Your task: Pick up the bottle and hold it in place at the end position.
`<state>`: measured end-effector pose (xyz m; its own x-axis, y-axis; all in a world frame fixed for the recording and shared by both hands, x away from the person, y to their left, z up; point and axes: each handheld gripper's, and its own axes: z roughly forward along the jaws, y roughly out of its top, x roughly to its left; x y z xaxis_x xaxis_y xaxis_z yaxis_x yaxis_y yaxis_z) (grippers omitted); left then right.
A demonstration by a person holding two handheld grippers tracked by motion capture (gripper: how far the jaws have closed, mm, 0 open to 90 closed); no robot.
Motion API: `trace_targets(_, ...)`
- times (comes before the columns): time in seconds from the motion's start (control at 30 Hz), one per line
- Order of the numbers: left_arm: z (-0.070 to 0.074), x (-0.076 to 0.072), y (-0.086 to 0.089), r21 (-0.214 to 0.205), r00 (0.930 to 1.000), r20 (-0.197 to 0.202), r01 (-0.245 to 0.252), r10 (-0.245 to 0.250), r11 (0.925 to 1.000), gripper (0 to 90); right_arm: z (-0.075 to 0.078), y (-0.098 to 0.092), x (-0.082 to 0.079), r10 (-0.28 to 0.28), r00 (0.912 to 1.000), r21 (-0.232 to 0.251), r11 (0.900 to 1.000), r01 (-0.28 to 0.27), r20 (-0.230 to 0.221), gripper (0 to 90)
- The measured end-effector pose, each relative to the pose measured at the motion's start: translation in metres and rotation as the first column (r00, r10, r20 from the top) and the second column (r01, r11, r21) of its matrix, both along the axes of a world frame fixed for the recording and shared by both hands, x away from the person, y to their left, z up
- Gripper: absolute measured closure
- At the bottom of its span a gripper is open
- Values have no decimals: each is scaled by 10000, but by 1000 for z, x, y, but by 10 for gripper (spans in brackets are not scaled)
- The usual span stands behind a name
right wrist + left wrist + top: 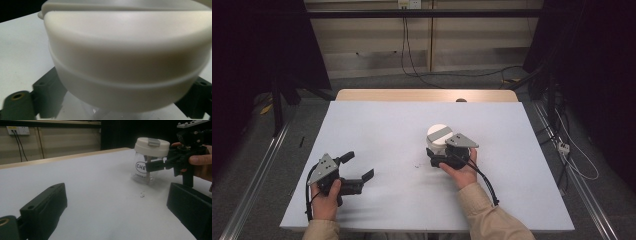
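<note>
Now mid-table: clear jar (pixel 143 170) with white lid (pixel 152 146) | right gripper (pixel 160 165) clamps its body below the lid | left gripper (pixel 357 170) gapes, empty | likely light, slick, rigid.

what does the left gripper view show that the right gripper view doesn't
Left gripper view: the clear jar whole, with its dark oval label, standing on the white table, the right gripper closed around it under the lid, and the wall socket. Right gripper view: the lid's side wall close up. Both: the white lid and the table.
</note>
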<state>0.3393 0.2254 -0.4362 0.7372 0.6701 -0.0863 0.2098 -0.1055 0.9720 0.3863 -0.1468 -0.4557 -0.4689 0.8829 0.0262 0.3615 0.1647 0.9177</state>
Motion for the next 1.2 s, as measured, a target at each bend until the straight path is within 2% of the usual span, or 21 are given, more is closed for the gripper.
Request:
trace_targets(0.13, 0, 0, 0, -92, 10000, -8, -97, 97, 9999, 26, 0, 0, 1, -110, 9999, 12, 9999, 110, 15, 175)
trace_targets(0.53, 0, 1, 1, -46, 10000, 12, -64, 64, 10000, 26, 1, -2, 5, -39, 9999, 365, 9993, 33, 153, 184)
trace_targets(0.63, 0, 1, 0, -29, 10000, 32, -33, 33, 10000, 26, 3, 1, 8, 30, 9998, 235, 9997, -34, 186, 183)
trace_targets(0.7, 0, 1, 0, -12, 10000, 53, 5, -5, 10000, 26, 5, 2, 9, 141, 9996, 330, 9993, -148, 225, 184)
trace_targets(0.8, 0, 1, 0, -83, 10000, 27, -26, 26, 10000, 26, 7, 7, 12, 305, 9990, 84, 9995, -308, 325, 184)
trace_targets(1.2, 0, 2, -1, -103, 10000, 0, 24, -24, 9999, 26, 5, 16, 23, 637, 9975, -112, 9979, -633, 310, 184)
